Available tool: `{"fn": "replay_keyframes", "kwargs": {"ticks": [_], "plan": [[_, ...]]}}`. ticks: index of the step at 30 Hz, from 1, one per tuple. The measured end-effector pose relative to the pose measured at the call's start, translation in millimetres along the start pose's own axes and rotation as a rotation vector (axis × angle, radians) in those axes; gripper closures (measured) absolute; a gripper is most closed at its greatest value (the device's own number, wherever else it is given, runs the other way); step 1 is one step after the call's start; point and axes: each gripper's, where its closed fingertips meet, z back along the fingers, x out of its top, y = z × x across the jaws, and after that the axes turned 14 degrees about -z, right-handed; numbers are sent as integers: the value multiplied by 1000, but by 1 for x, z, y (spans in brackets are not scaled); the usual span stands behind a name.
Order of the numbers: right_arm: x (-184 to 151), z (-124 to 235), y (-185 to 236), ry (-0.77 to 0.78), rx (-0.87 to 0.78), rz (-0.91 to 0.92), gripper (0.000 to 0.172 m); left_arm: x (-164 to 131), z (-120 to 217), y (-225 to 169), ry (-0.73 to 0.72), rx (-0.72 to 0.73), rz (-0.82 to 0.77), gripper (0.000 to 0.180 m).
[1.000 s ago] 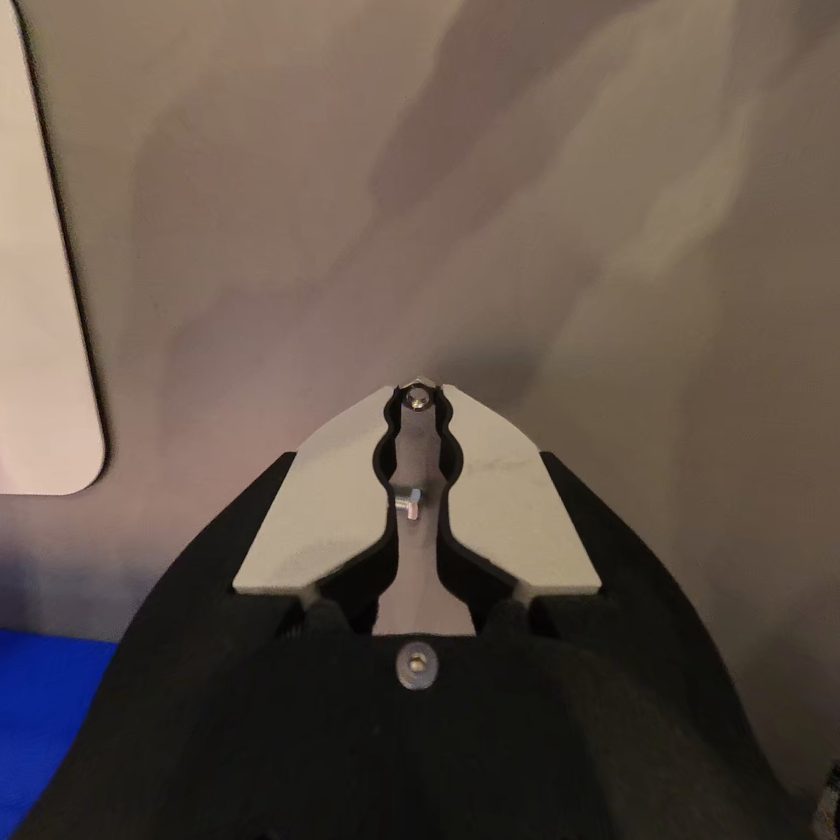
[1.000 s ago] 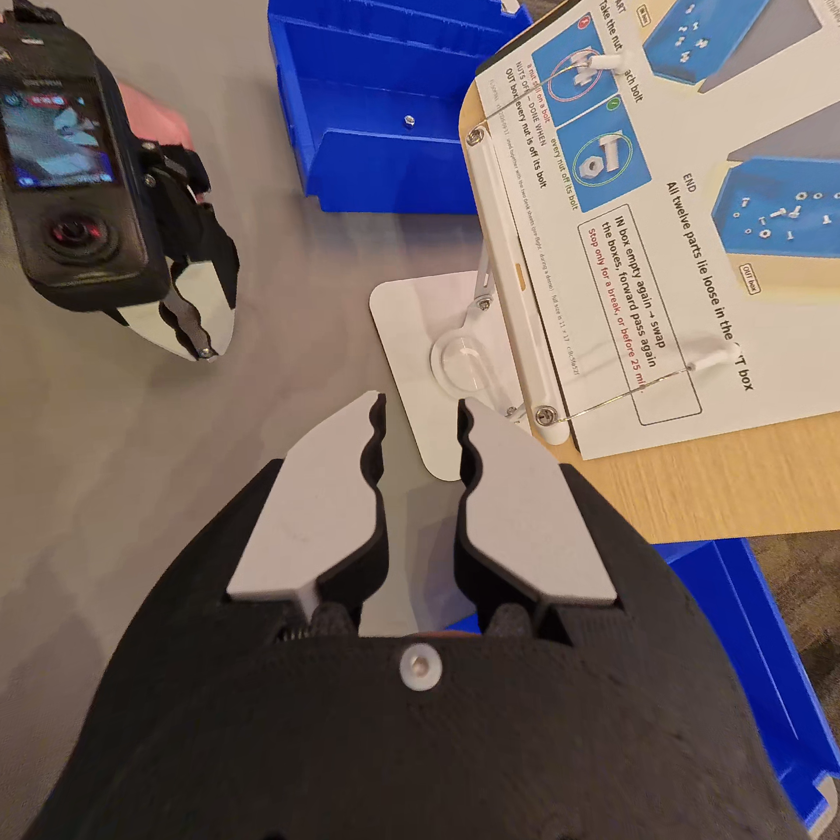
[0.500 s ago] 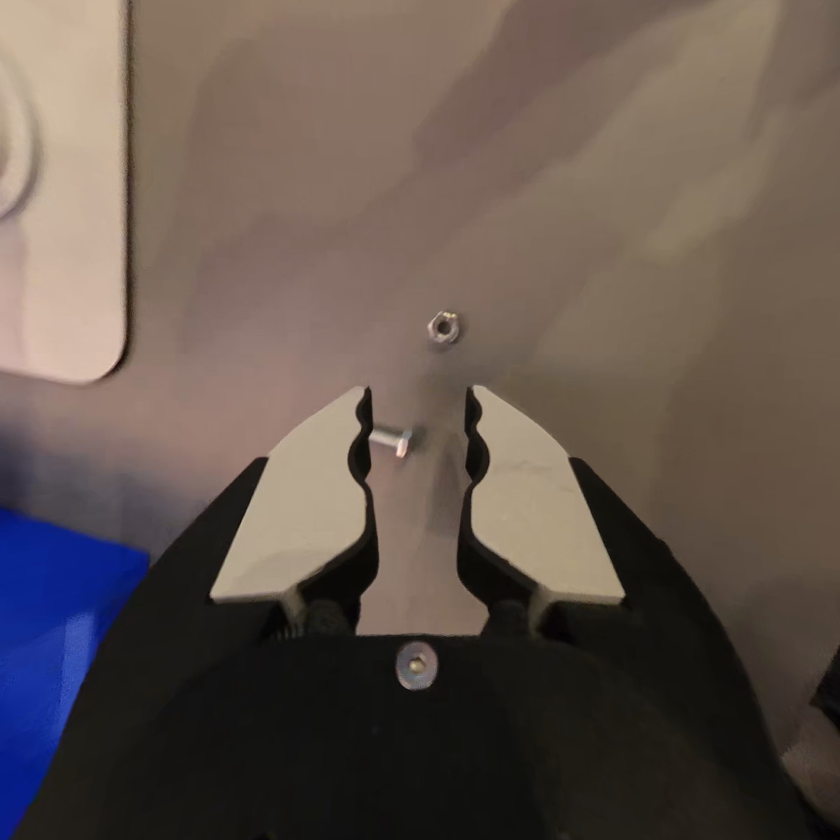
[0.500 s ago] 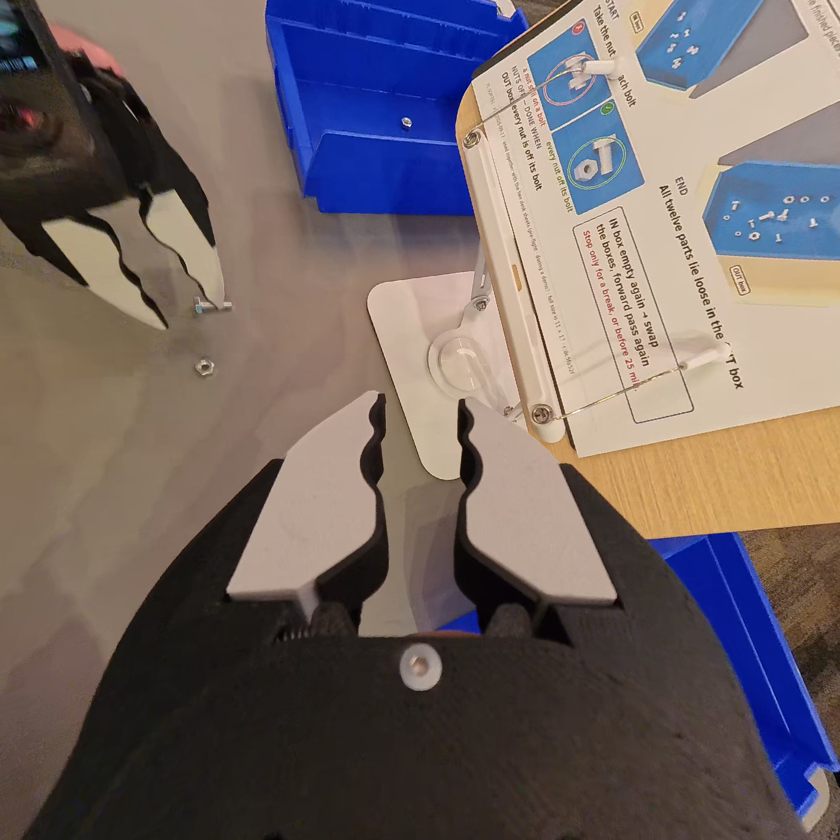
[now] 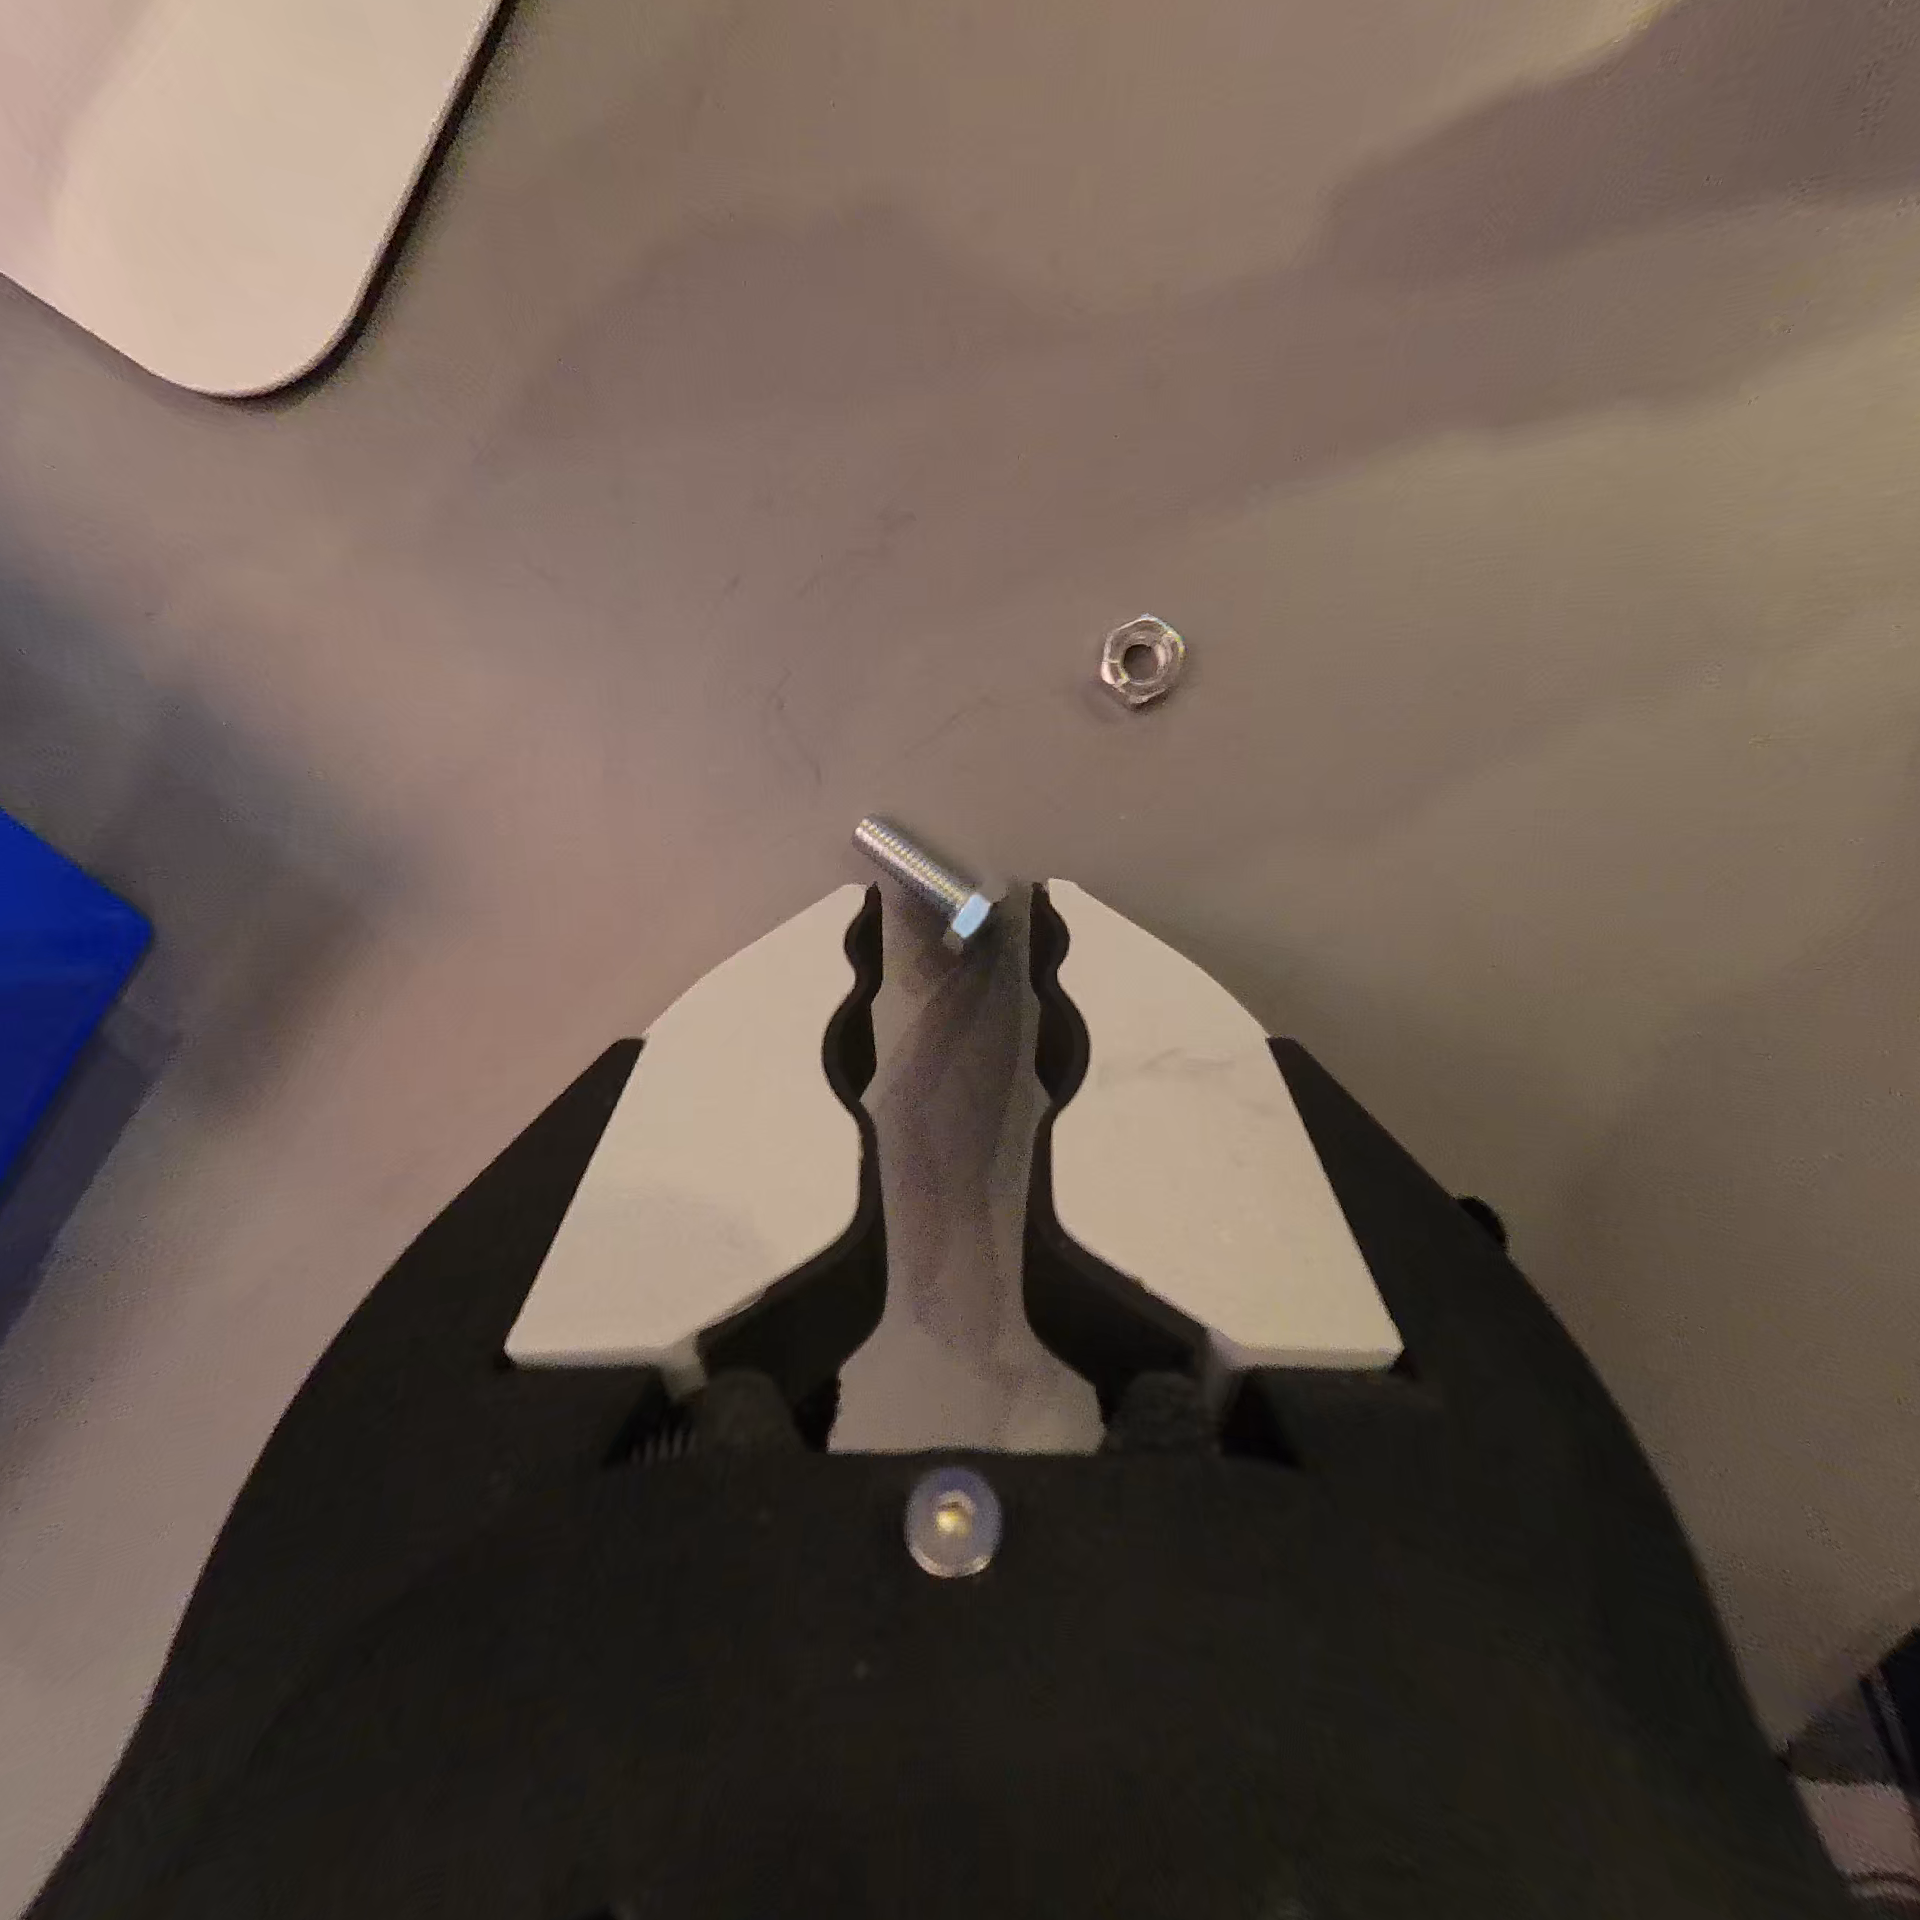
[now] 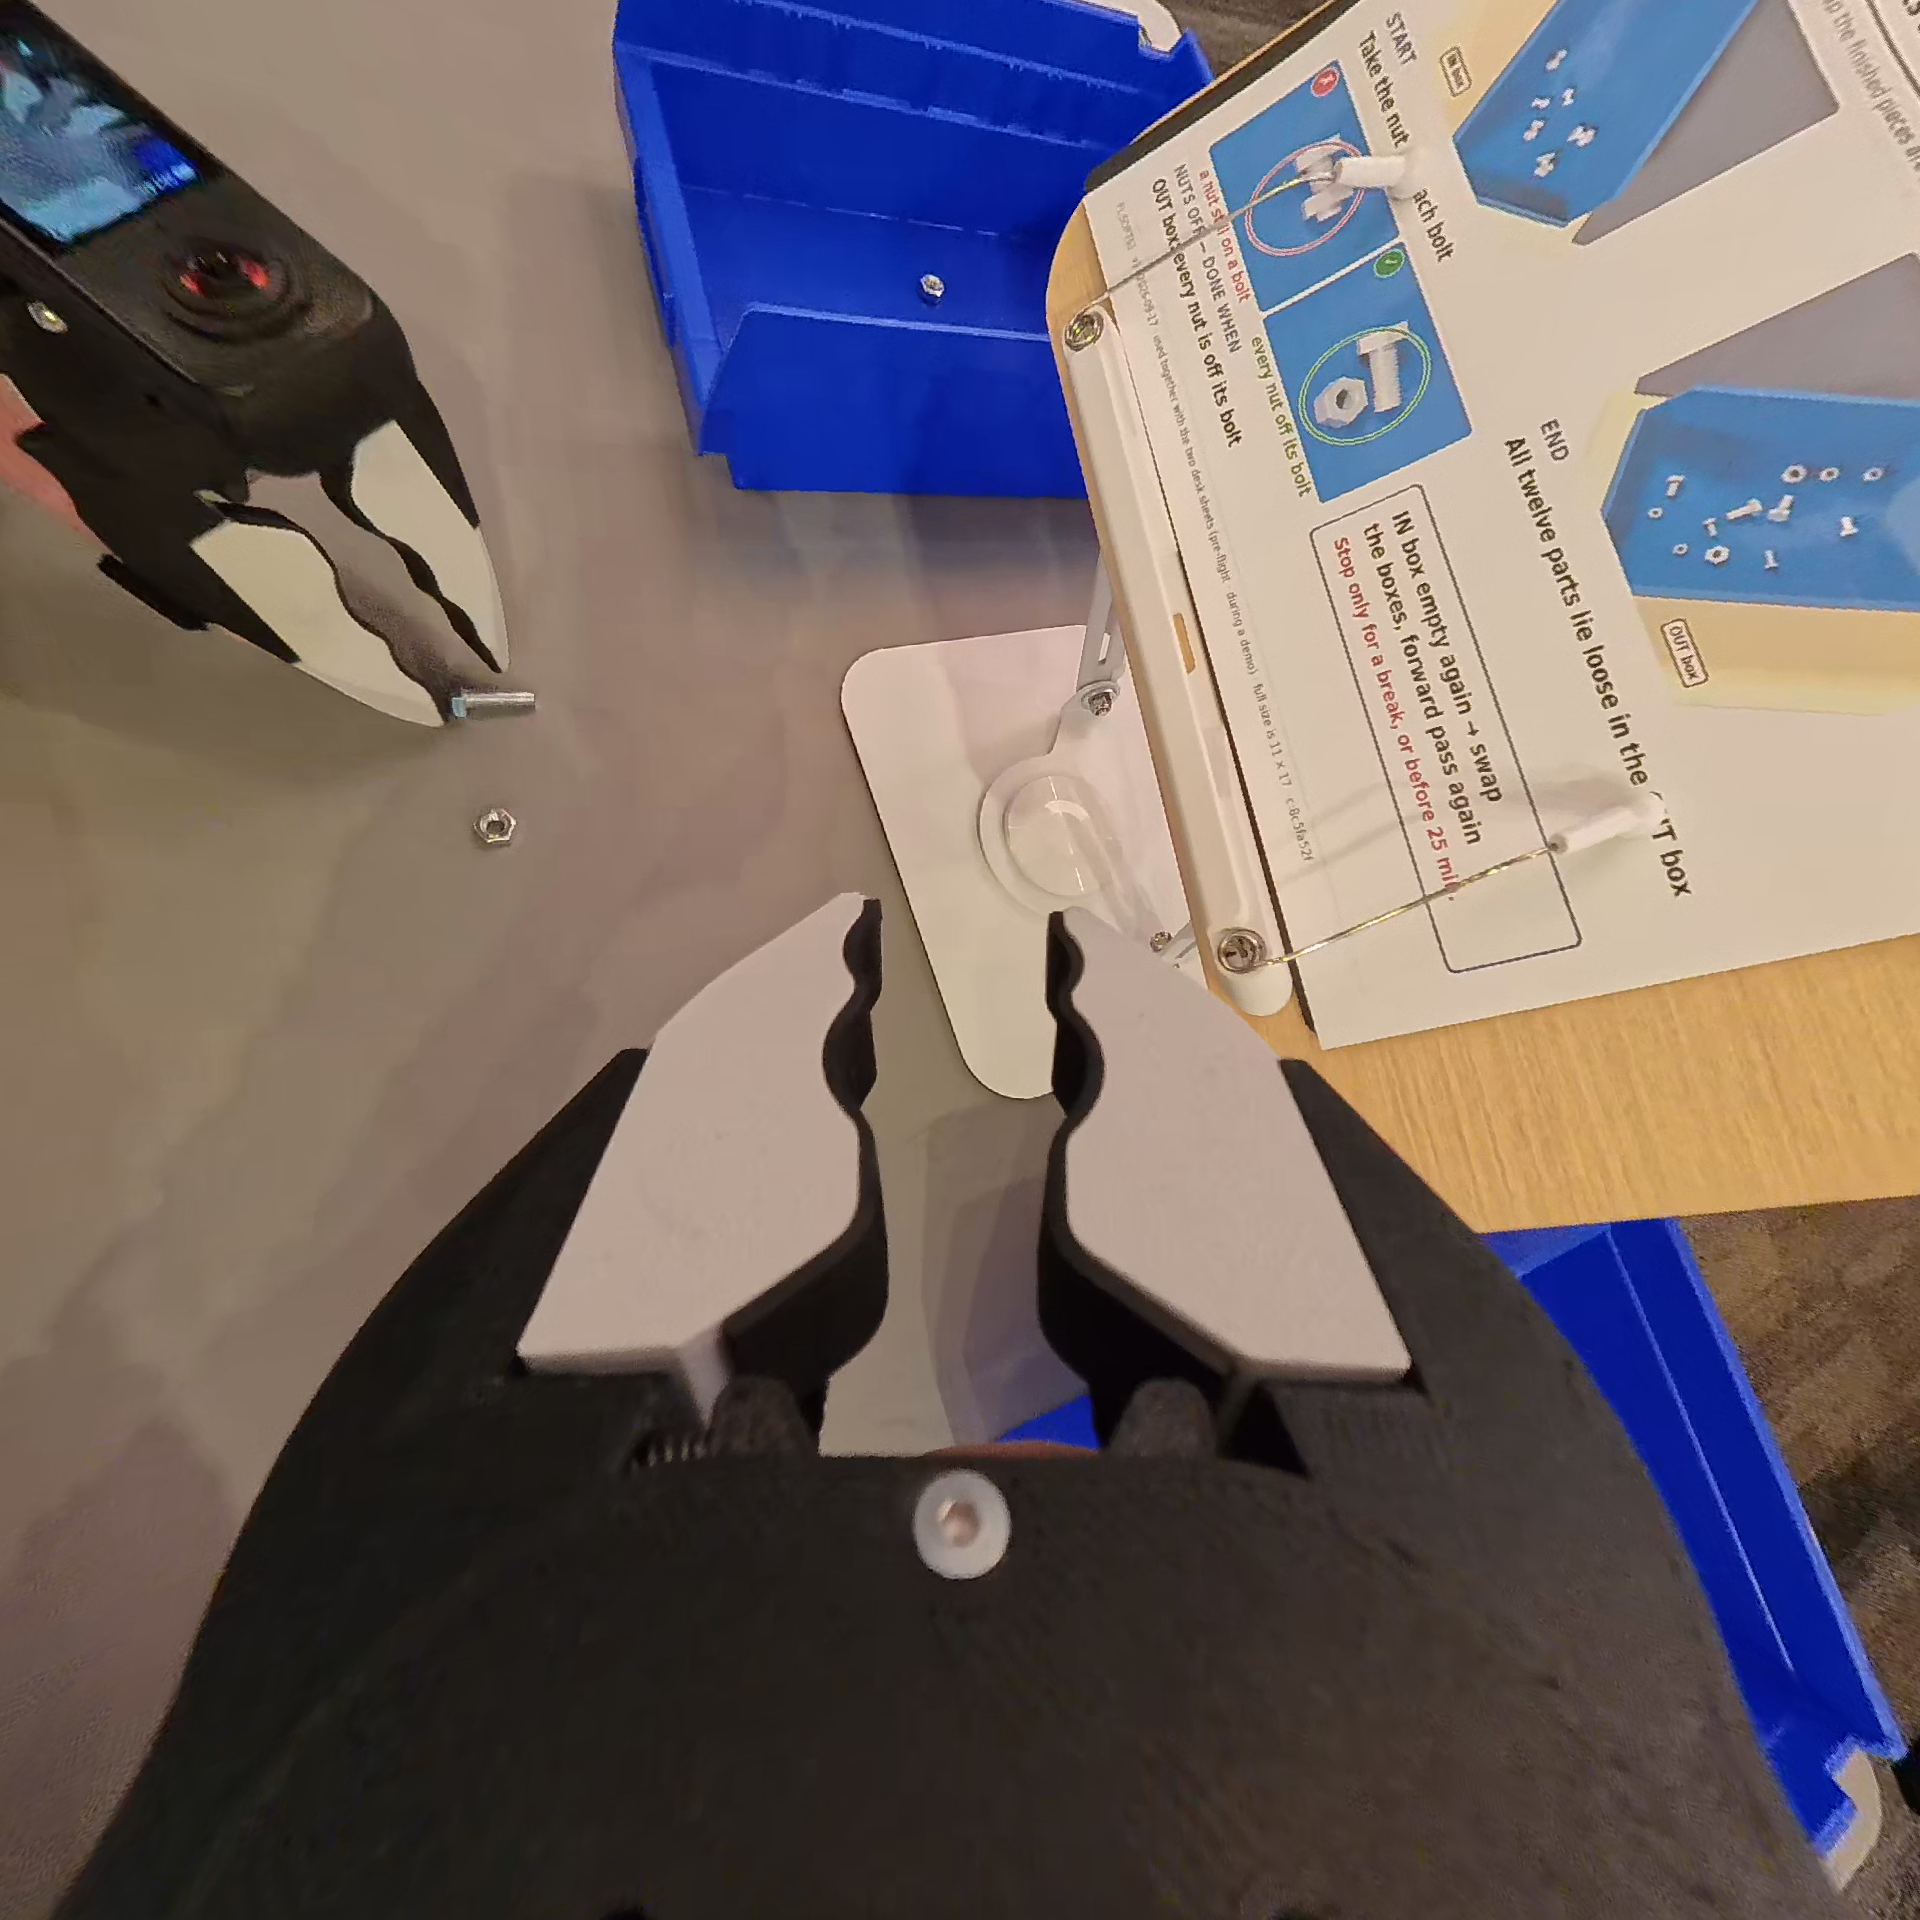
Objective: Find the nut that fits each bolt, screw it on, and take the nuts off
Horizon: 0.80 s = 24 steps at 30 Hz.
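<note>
A small silver bolt lies on the grey table with its hex head between my left gripper's fingertips. The jaws stand apart and neither pad presses on it. A silver nut lies loose on the table a little ahead and to the right. In the right wrist view the left gripper is at the far left, tips down at the bolt, with the nut just below. My right gripper is open and empty, hovering over the table by the white base plate.
A blue bin at the back holds one small nut. A wooden board with an instruction sheet stands on the white base plate at the right. A second blue bin lies lower right. The left wrist view shows the plate and a bin corner. The tips of one gripper are about 30 centimetres away from the tips of the other. About 20 centimetres separates my left fingertips from the white base plate.
My left gripper was shut at its tips, then opened and left the nut on the table. It has since turned to the bolt and its jaws have narrowed around the head. The right gripper barely moved.
</note>
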Motion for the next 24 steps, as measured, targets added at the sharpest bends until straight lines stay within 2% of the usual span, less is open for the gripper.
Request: {"fn": "replay_keyframes", "kwargs": {"ticks": [2, 4, 10, 14, 19, 24], "plan": [[1, 2, -1, -5, -3, -1, 141, -5, -6, 2, 36, 12, -12, 152], [1, 4, -1, -10, -3, -2, 141, -2, -8, -1, 21, -13, -22, 161], [2, -1, 5, -11, 30, -1, 141, 2, -6, 7, -10, 47, -64, 165], [5, -21, 28, -16, 149, -2, 143, 12, 10, 21, -109, 136, -78, 166], [16, -67, 64, -82, 341, -75, 144, 49, 57, 49, -389, 355, -152, 167], [48, -88, 81, -335, 506, -298, 140, 75, 105, 69, -581, 583, -192, 167]]}}
